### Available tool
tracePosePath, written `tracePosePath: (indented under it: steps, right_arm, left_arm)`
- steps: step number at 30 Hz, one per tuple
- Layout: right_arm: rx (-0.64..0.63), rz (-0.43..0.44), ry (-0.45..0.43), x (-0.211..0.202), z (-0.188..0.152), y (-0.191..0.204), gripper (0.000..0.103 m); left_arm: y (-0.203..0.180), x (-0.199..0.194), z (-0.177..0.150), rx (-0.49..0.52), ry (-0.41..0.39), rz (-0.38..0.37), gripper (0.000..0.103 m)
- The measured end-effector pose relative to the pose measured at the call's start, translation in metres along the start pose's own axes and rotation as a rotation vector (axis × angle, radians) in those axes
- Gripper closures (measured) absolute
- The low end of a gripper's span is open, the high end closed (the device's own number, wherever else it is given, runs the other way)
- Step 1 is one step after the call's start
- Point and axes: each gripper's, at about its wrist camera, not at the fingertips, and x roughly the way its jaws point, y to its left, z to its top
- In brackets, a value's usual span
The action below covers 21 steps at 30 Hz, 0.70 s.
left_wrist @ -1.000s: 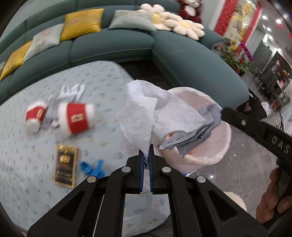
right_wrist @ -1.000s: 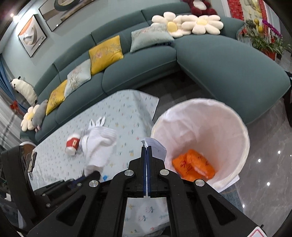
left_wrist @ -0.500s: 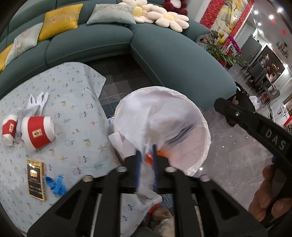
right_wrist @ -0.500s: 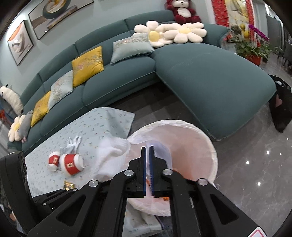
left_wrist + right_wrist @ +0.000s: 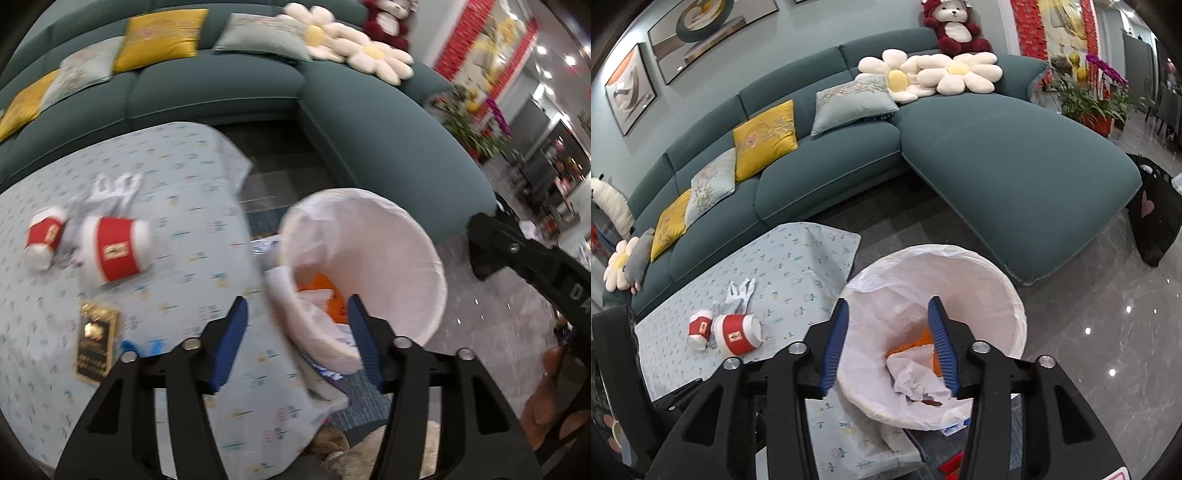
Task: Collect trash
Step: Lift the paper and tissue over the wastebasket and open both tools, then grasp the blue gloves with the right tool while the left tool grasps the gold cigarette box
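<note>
A white-lined trash bin (image 5: pixel 413 236) (image 5: pixel 993 280) stands on the floor beside the table. White paper (image 5: pixel 916 380) and an orange wrapper (image 5: pixel 916 341) lie inside it. My left gripper (image 5: pixel 295 302) is open and empty above the bin's near rim. My right gripper (image 5: pixel 888 312) is open and empty over the bin. On the table lie a large red-and-white cup (image 5: pixel 114 249) (image 5: pixel 738 334), a small one (image 5: pixel 42 236) (image 5: pixel 700 328), a white glove (image 5: pixel 110 188) (image 5: pixel 740 291), a black-and-gold packet (image 5: pixel 96 338) and a blue scrap (image 5: pixel 142 347).
The table carries a pale blue patterned cloth (image 5: pixel 177 170) (image 5: pixel 798 262). A teal corner sofa (image 5: pixel 997 158) with cushions curves behind the table and the bin. A black bag (image 5: pixel 1156 218) stands on the glossy floor at the right. Potted flowers (image 5: pixel 1097 96) stand beyond the sofa.
Both grippers have opened. The white paper towel left my left gripper and the grey paper left my right gripper; both now lie in the bin.
</note>
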Motion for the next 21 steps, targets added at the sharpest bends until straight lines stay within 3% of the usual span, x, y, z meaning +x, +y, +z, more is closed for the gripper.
tracePosePath:
  steps: [13,15,19,21]
  right_arm:
    - [-0.142,0.097,0.107,0.013,-0.048,0.090,0.047]
    - [-0.157,0.108,0.121,0.016,-0.056,0.102,0.041]
    - [-0.200,0.121,0.163,0.029,-0.074,0.125,0.040]
    - [-0.209,0.129,0.186,0.036,-0.080,0.133,0.040]
  left_arm:
    - [0.107,-0.027,-0.039,-0.161,-0.007,0.159,0.037]
    - [0.121,-0.030,-0.045,-0.174,-0.005,0.184,0.033]
    - [0.149,-0.032,-0.055,-0.213,0.008,0.217,0.028]
    - [0.160,-0.029,-0.059,-0.226,0.025,0.222,0.019]
